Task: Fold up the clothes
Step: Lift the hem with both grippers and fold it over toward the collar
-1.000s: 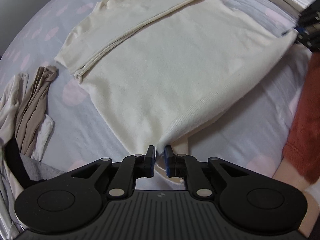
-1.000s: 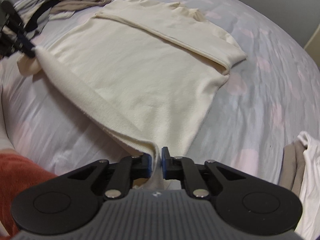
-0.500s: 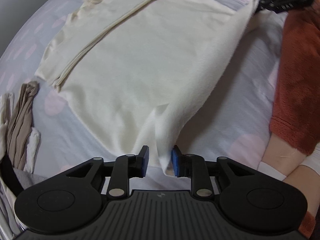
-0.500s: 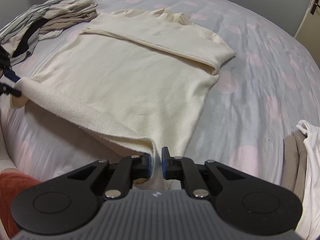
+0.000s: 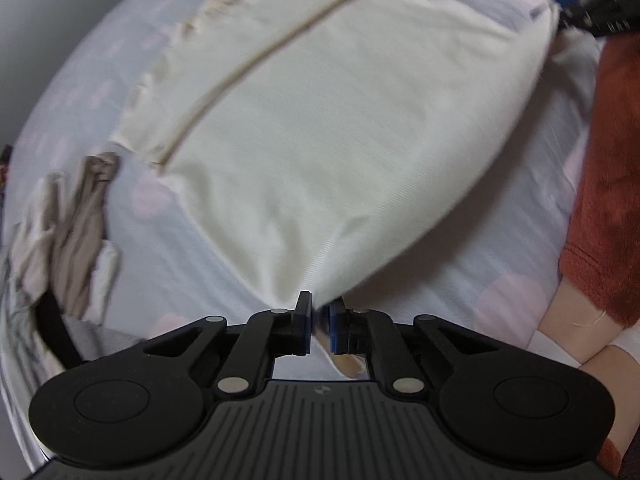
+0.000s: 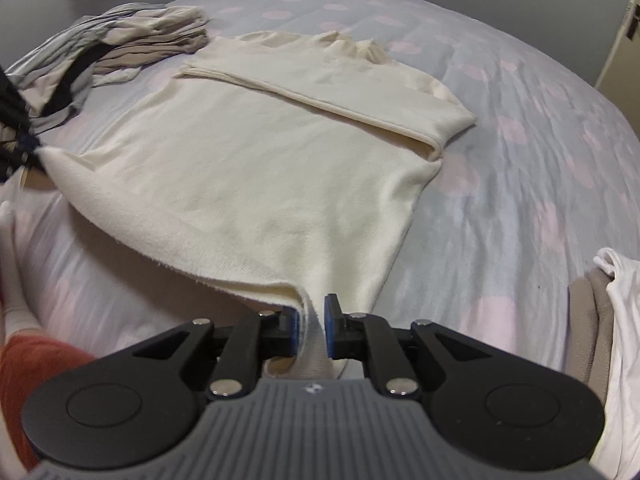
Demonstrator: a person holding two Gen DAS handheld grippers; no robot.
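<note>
Grippers, left gripper (image 5: pixel 319 322) and right gripper (image 6: pixel 311 326), are each pinching a hem corner of the cream sweater (image 6: pixel 256 176); keeping the raised hem taut and level ahead of both should fold it squarely.

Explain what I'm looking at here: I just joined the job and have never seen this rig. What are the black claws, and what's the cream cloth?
There is no robot. A person holds two handheld grippers, each with a fisheye camera looking along its two fingers. One picture is from the left gripper, the other from the right gripper.

Both clamp the bottom hem of a cream sweater, one at each corner, so the hem hangs lifted off the bed while the top half lies flat with a sleeve folded across it. Each camera also sees the other gripper at the far corner.

Elsewhere on the dotted sheet: a pile of grey and beige clothes beside the sweater, and more clothes at the right edge of the right view. The red sleeve is the person's.
</note>
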